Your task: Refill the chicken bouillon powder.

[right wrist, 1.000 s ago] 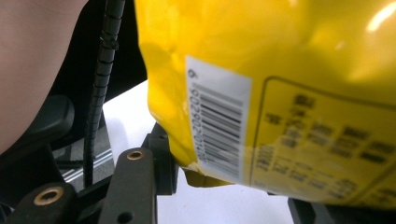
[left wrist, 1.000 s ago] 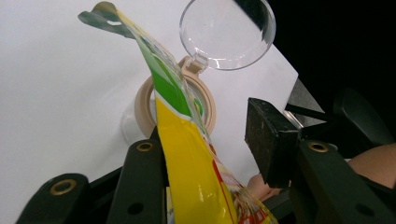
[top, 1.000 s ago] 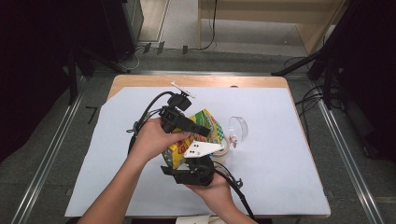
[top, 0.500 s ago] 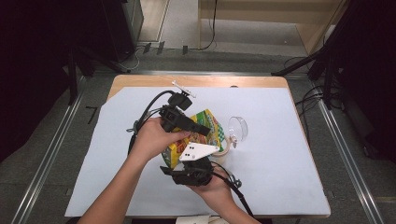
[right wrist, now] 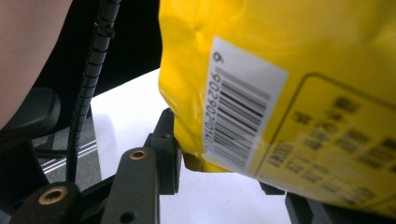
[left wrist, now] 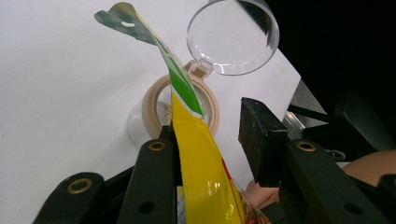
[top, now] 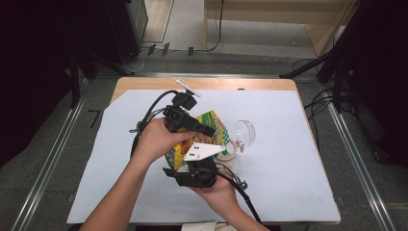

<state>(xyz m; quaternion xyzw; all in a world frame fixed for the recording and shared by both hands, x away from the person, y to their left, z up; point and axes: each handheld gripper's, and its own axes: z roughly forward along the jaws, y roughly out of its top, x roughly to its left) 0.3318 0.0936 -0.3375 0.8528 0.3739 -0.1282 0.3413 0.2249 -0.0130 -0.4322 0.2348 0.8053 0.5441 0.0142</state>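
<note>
The left gripper's jaws have just closed in a little on the yellow bag. The right gripper clamps its bottom. The bag hangs tilted over the open jar mid-counter; pouring looks barely started.

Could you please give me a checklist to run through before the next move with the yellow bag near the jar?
1. Jar ready to receive: ok. The clear lid is flipped back off the jar.
2. Right gripper holding: ok. It grips the yellow bag at its bottom corner.
3. Left gripper holding: not ok. It has just been closing, yet one of its fingers stands apart from the bag.
4. Bag top lined up over the jar mouth: cannot tell.
5. Bag top torn open: cannot tell.
</note>
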